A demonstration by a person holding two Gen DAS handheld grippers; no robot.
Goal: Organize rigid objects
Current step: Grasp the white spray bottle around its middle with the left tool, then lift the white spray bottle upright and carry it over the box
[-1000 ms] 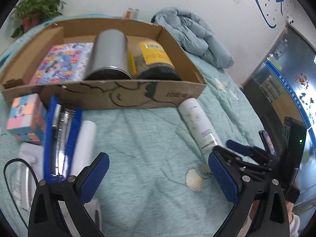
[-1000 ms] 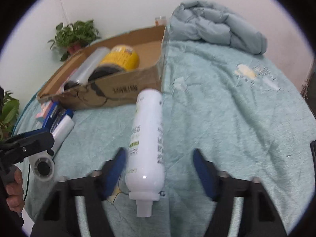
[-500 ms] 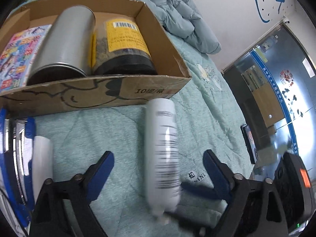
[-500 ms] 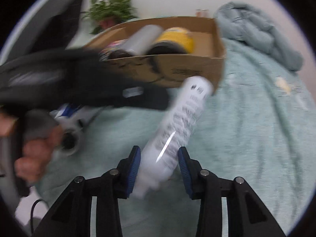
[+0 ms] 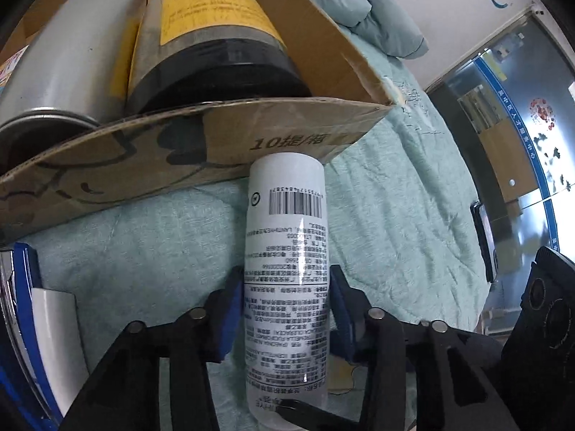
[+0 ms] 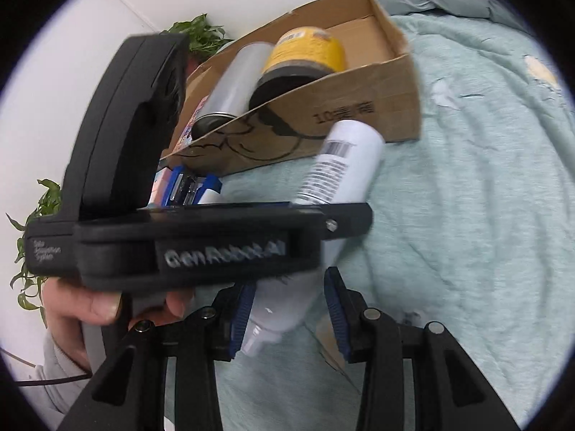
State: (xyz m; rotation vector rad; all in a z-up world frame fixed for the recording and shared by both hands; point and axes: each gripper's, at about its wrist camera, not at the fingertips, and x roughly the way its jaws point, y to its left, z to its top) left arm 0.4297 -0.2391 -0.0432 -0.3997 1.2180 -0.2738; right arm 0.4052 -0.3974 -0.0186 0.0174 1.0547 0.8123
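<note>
Two pairs of tongs meet on one white bottle [image 5: 287, 280], which lies on a pale green bed [image 5: 395, 222] with its flat base touching the front wall of a cardboard box [image 5: 151, 158] just ahead of the tongs. The left tongs [image 5: 284, 305], wide apart a second ago and well to the side of the bottle, have just been closing and now clamp its middle, blue pads pressed to both sides. The right tongs [image 6: 287, 309] sit at the bottle's neck end; their jaws have just been opening, and a gap shows beside the right pad, so the bottle looks to be between them but no longer squeezed. I read this as a handover, with the left tongs taking the bottle to carry it into the box.

Inside the box, beyond the tongs, lie a silver can [image 5: 68, 61] and a jar with a yellow label [image 5: 212, 25], side by side. The box wall reads "10" followed by Chinese characters. The bottle shows a barcode and small print, mostly too fine to read. The left tongs' body, seen from the right, reads "GenRobot.AI".
</note>
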